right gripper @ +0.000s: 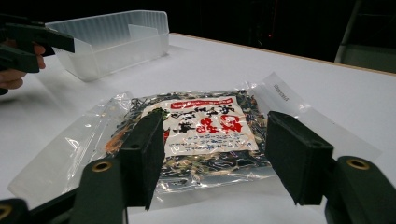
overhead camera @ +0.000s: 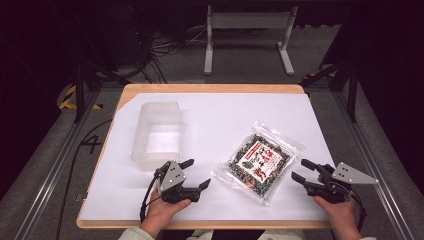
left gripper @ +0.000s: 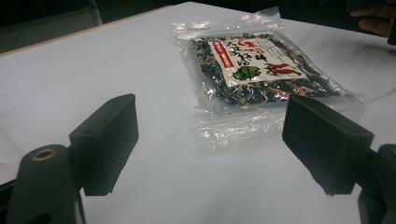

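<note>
A clear plastic packet of dark dried food with a white and red label lies flat on the white table sheet, right of centre. My left gripper hovers to the packet's left, jaws open and empty, pointing toward the packet. To the right of the packet my right gripper stands open, and nothing is between its jaws. Seen from the right gripper view, the packet lies just beyond the jaws. A translucent plastic bin stands empty at the left of the sheet, just behind the left gripper.
The white sheet covers a wooden table. Beyond the far edge stand a grey metal frame and floor cables. Dark metal struts flank the table on both sides. The bin rises at the far left in the right gripper view.
</note>
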The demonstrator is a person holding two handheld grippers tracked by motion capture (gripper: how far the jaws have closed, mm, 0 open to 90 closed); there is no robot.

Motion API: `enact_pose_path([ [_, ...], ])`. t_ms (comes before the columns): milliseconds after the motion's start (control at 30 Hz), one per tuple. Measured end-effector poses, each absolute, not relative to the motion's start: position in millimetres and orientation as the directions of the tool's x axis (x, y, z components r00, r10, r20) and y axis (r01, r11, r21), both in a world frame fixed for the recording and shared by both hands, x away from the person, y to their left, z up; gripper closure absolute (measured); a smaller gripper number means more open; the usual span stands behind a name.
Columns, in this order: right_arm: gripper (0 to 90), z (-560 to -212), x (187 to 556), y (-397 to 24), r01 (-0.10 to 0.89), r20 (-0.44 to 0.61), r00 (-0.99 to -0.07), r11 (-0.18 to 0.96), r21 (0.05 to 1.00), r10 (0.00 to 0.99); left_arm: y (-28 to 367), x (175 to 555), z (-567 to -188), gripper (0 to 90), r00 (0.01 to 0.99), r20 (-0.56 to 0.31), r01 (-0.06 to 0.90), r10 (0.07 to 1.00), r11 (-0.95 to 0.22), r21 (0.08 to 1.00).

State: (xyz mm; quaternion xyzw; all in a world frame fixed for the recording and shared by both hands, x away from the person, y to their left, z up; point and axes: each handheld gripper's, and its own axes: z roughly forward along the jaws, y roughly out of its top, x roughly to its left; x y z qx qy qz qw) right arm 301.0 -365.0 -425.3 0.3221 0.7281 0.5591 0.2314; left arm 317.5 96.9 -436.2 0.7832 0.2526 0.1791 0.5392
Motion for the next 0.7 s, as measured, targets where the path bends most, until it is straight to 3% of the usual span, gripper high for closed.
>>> enact_pose_path([
  [233, 31.7, -425, 302, -366, 0.209, 0.051, -0.689, 0.131, 0.969, 0.723, 97, 317, -436, 19.3, 0.809, -0.004, 0.206, 0.587, -0.276, 0.939],
  [700, 30.2, -409, 332, -360, 0.216, -0.021, -0.646, 0.209, 0.954, 0.763, 98, 318, -437, 19.3, 0.807, -0.013, 0.214, 0.59, -0.273, 0.938],
])
